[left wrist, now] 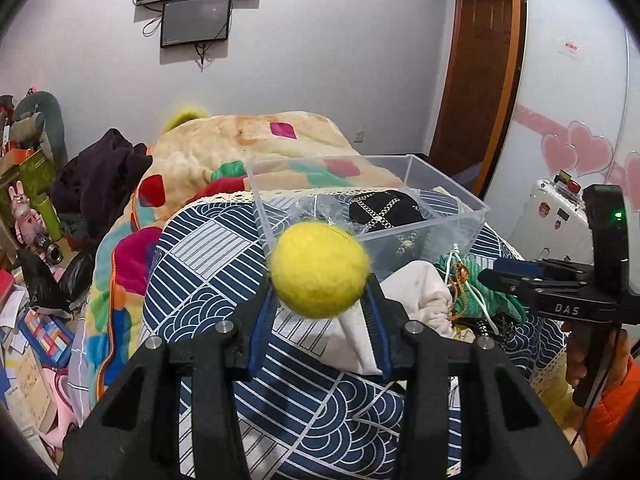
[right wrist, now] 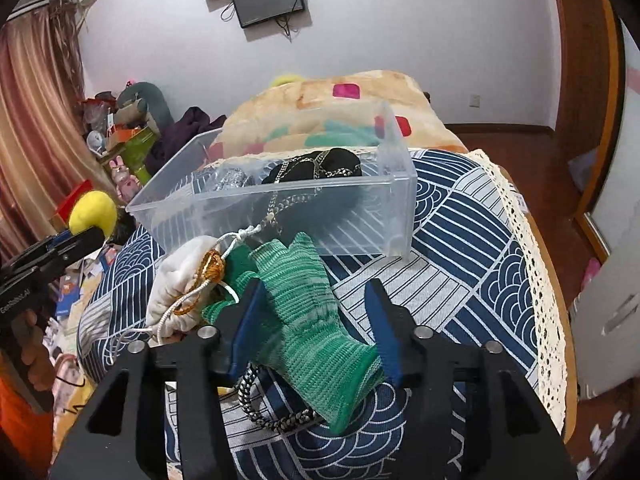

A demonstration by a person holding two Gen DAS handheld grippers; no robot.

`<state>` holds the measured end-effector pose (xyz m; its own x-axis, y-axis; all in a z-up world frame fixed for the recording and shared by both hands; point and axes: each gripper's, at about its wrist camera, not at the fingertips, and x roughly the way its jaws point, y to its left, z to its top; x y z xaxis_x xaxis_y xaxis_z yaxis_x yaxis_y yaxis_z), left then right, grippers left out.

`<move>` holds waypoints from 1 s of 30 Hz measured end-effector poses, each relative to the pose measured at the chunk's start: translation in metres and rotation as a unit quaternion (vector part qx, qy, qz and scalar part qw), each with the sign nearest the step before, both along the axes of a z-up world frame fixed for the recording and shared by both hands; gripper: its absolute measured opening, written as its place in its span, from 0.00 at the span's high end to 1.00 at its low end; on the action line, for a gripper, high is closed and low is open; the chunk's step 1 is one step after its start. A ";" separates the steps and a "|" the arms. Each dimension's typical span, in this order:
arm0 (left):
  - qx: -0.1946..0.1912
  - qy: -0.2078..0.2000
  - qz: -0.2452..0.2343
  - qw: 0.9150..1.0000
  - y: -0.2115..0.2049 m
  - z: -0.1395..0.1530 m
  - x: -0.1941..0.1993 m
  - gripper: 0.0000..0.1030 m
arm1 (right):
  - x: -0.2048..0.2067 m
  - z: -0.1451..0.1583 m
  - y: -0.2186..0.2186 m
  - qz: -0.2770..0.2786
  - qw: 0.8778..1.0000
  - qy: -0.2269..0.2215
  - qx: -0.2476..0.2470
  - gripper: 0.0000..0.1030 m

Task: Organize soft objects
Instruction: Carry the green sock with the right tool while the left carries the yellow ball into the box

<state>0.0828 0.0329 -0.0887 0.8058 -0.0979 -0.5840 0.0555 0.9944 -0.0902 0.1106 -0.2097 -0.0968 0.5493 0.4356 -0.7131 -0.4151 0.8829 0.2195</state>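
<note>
Left gripper pinches a fuzzy yellow felt ball; right gripper is spread over a green knitted glove.

Ball looks light and squashy, held across its middle, just short of the clear plastic bin ahead; the limp glove wants pinching mid-palm.

fuzzy felt ball, knitted cloth glove, clear glossy plastic box.

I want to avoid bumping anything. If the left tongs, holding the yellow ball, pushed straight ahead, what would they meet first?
Probably the near wall of the clear plastic box: it sits just beyond the yellow ball that the left tongs hold. The ball would touch it first, though the gap between them is hard to judge.
</note>
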 end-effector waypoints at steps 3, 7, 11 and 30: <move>-0.001 0.001 -0.001 1.000 -0.003 -0.001 0.000 0.59 | 0.004 -0.008 0.000 0.007 1.000 0.020 0.005 0.52; -0.002 0.002 -0.002 1.000 -0.004 -0.003 0.000 0.59 | 0.007 -0.018 -0.005 0.008 0.999 0.034 0.019 0.52; -0.005 0.003 -0.002 1.000 -0.004 -0.004 0.001 0.59 | 0.009 -0.022 -0.008 0.014 0.998 0.044 0.034 0.75; 0.010 -0.038 0.011 0.999 -0.001 0.024 0.018 0.59 | -0.006 0.044 -0.013 -0.029 0.995 -0.096 -0.003 0.94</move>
